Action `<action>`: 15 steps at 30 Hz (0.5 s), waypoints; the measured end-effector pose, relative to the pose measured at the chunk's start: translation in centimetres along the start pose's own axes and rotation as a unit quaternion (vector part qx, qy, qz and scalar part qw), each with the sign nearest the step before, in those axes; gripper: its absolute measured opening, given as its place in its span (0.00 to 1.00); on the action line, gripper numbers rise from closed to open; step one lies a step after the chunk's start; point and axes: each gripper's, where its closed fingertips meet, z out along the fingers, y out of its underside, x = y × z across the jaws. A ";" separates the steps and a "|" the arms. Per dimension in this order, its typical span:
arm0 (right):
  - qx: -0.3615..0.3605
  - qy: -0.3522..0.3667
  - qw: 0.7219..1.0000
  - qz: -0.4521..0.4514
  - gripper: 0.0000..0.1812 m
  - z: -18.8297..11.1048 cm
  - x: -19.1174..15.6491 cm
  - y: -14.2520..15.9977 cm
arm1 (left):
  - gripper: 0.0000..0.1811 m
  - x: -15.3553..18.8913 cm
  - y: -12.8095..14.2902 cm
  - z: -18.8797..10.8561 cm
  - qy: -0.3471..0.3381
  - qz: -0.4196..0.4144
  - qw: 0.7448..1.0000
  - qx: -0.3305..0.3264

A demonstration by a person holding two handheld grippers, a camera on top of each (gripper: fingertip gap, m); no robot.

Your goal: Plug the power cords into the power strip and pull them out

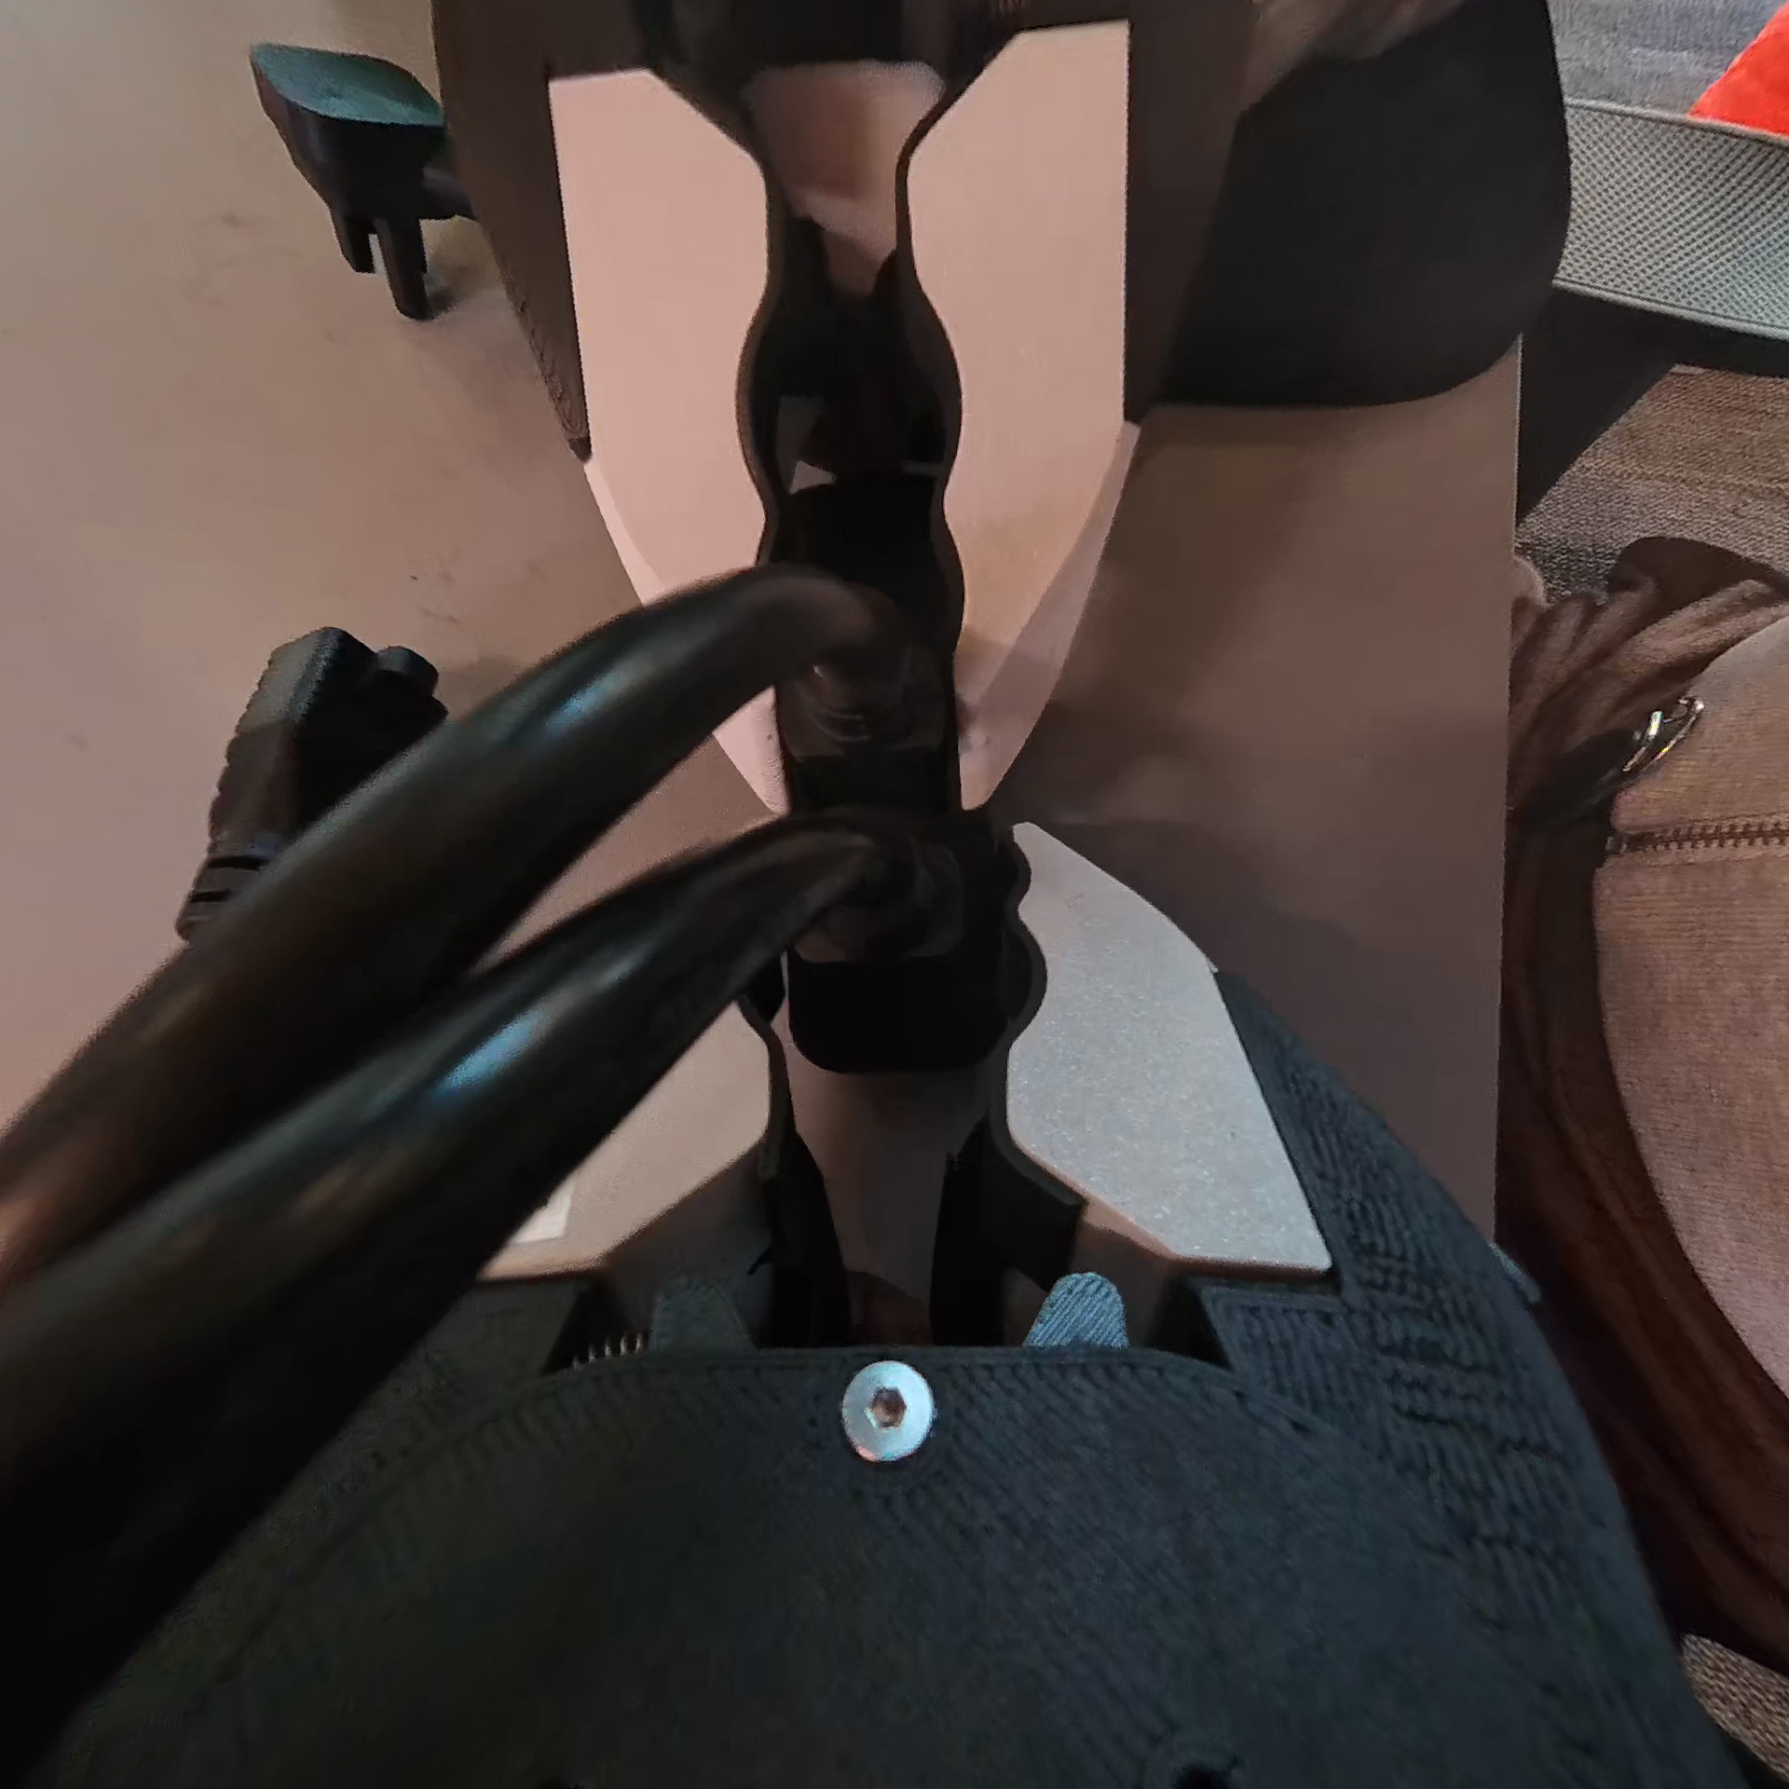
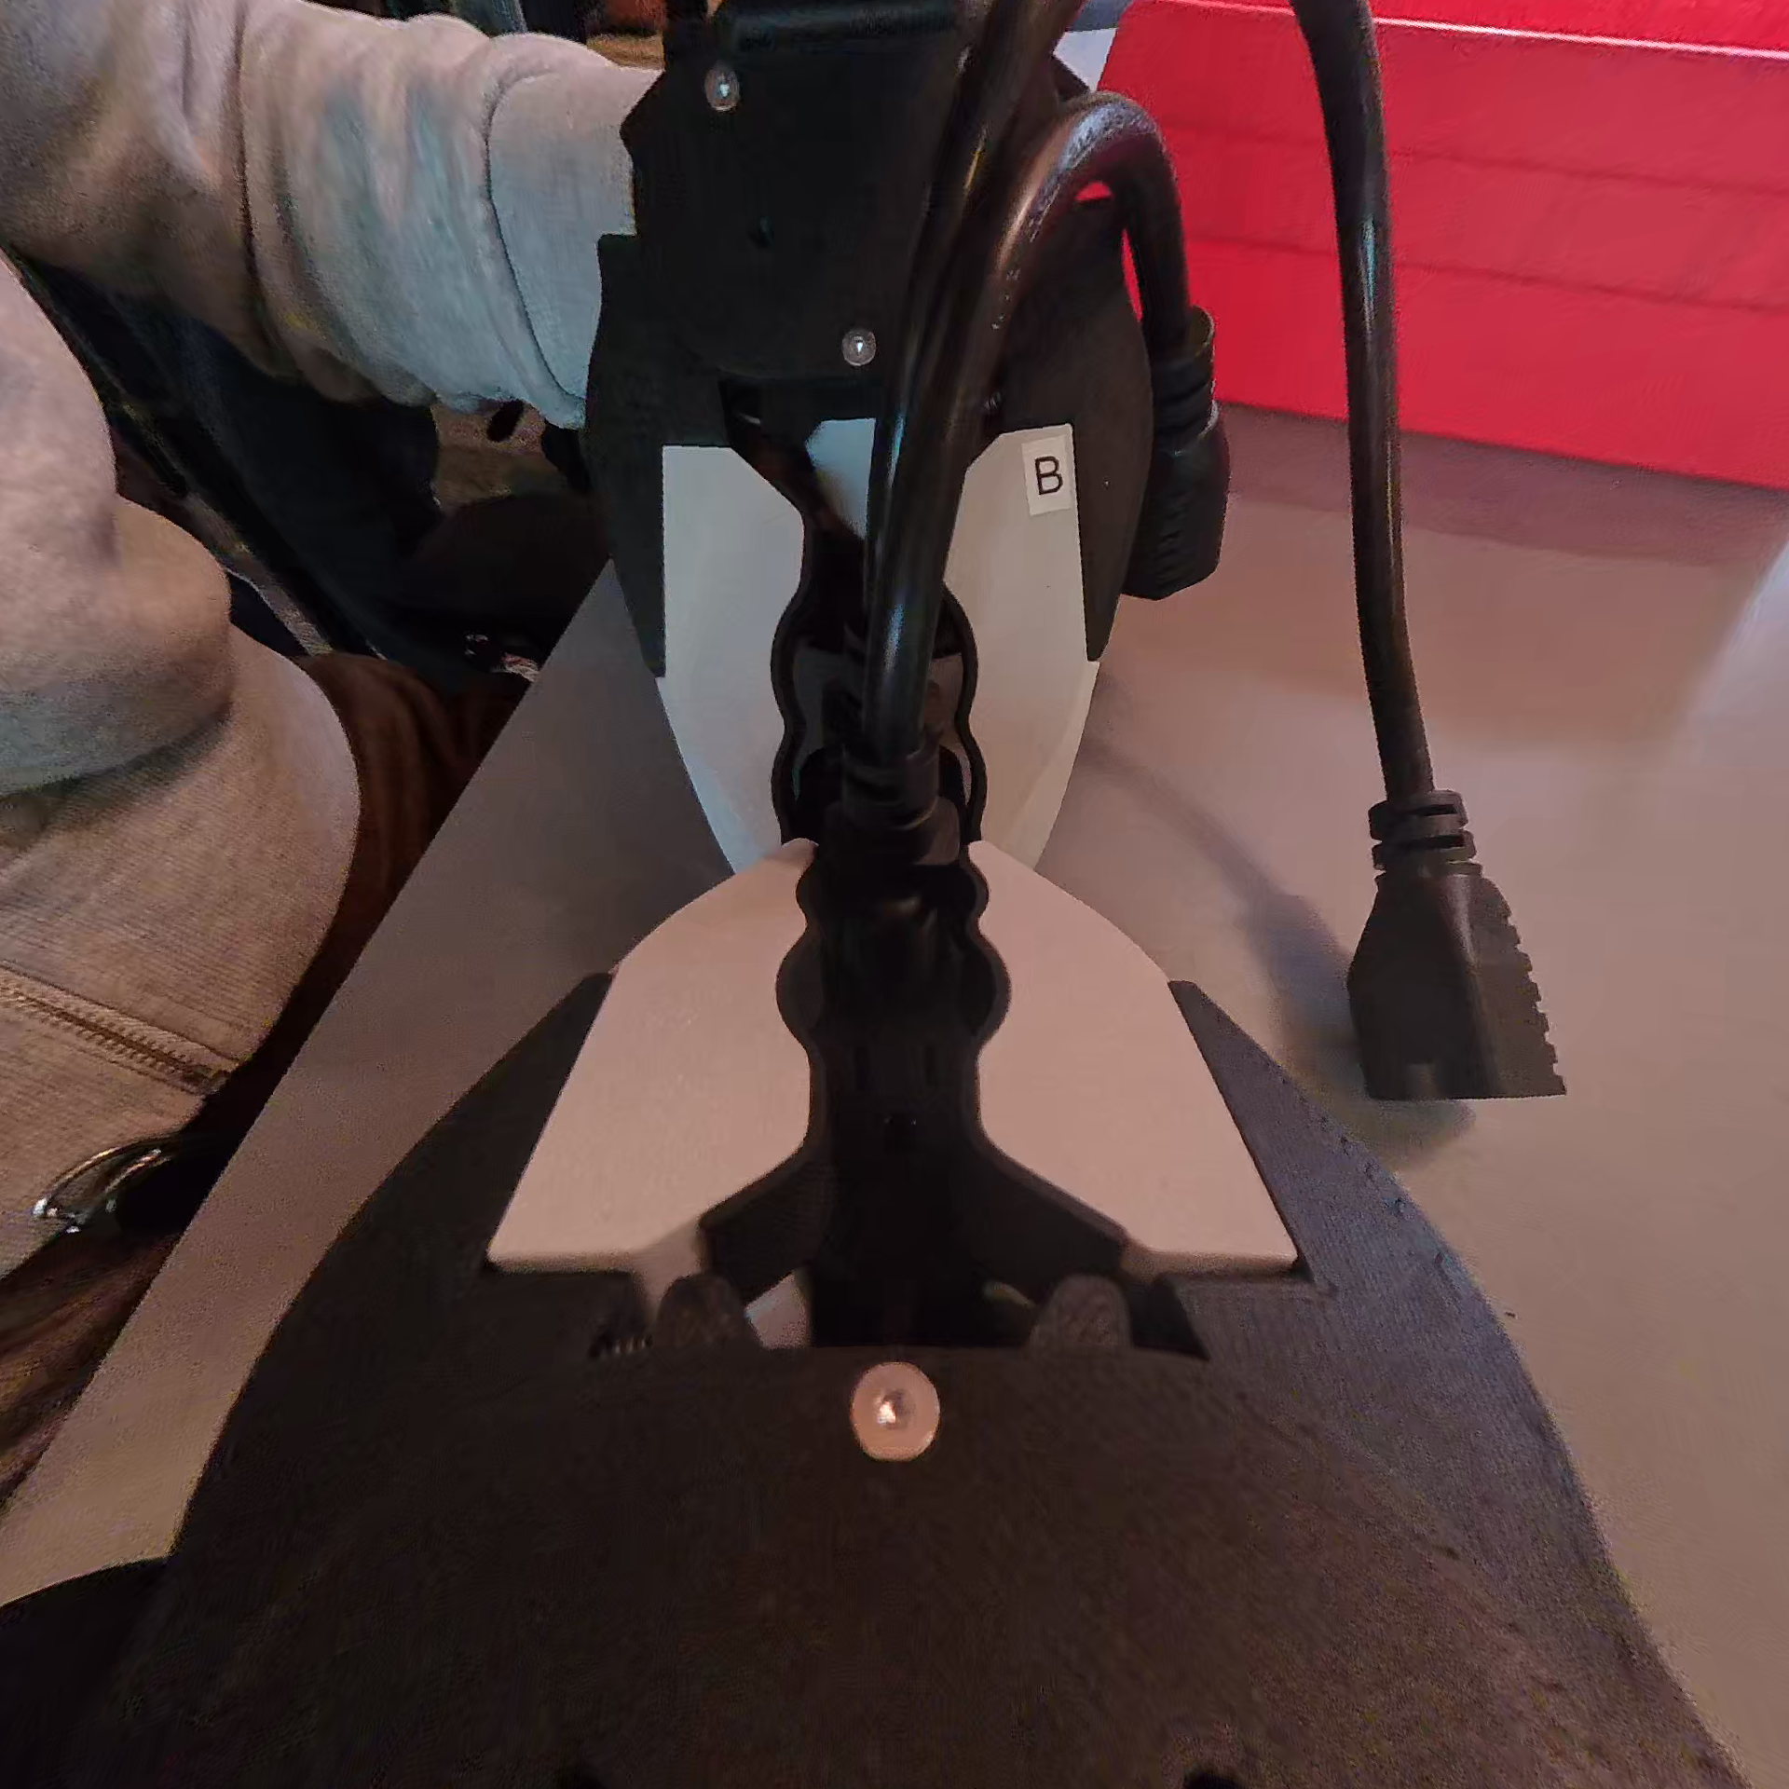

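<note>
As two hand-held grippers meet tip to tip above a pale table (image 2: 1452,1452), each is clamped on one black connector of the power cords. The left gripper (image 1: 900,871) has its white, wavy-edged fingers (image 1: 1113,1065) drawn in almost fully around a blocky black plug (image 1: 900,997), which sits deep between the pads. The right gripper (image 2: 891,862) is likewise nearly closed on a second connector (image 2: 891,978) held along its centre line. The two gripped pieces lie end to end between the facing tips; whether they are joined cannot be told.

Two thick black cords show in the left wrist view: an upper cord (image 1: 503,736) and a lower cord (image 1: 542,1016), both sweeping in from the lower left to the grip.

Two more cord ends are loose, making four in all. A pronged plug (image 1: 358,145) rests on the table well to the left of the left gripper; in the right wrist view it lies (image 2: 1452,968) to the right of the right gripper, its cord arching up above it. The other, a ridged connector (image 1: 310,755), hangs just beside the left gripper's outer flank.

No power strip is in view. A red box (image 2: 1549,242) stands at the far table edge. A person's grey sleeve (image 2: 339,194) reaches to the left gripper, and a brown zipped garment (image 1: 1694,968) borders the table.
</note>
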 end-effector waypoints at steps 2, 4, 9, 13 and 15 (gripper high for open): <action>0.003 -0.009 1.000 0.015 0.13 -0.1 0.0 0.0 | 0.25 0.0 0.0 0.0 0.005 -0.007 1.000 0.002; 0.002 -0.010 1.000 0.017 0.13 0.0 0.1 0.0 | 0.24 -0.1 0.0 0.0 0.004 -0.010 1.000 0.003; 0.041 -0.026 0.998 0.034 0.14 -0.3 0.1 -1.0 | 0.24 -0.2 0.0 0.1 -0.005 -0.007 1.000 -0.001; 0.044 -0.016 0.999 0.025 0.14 -0.3 0.2 -1.1 | 0.24 -0.3 0.0 0.1 -0.010 -0.005 1.000 0.000; 0.049 0.007 0.999 0.003 0.14 -0.2 0.6 -1.3 | 0.24 -0.6 0.0 0.1 -0.020 -0.011 1.000 -0.001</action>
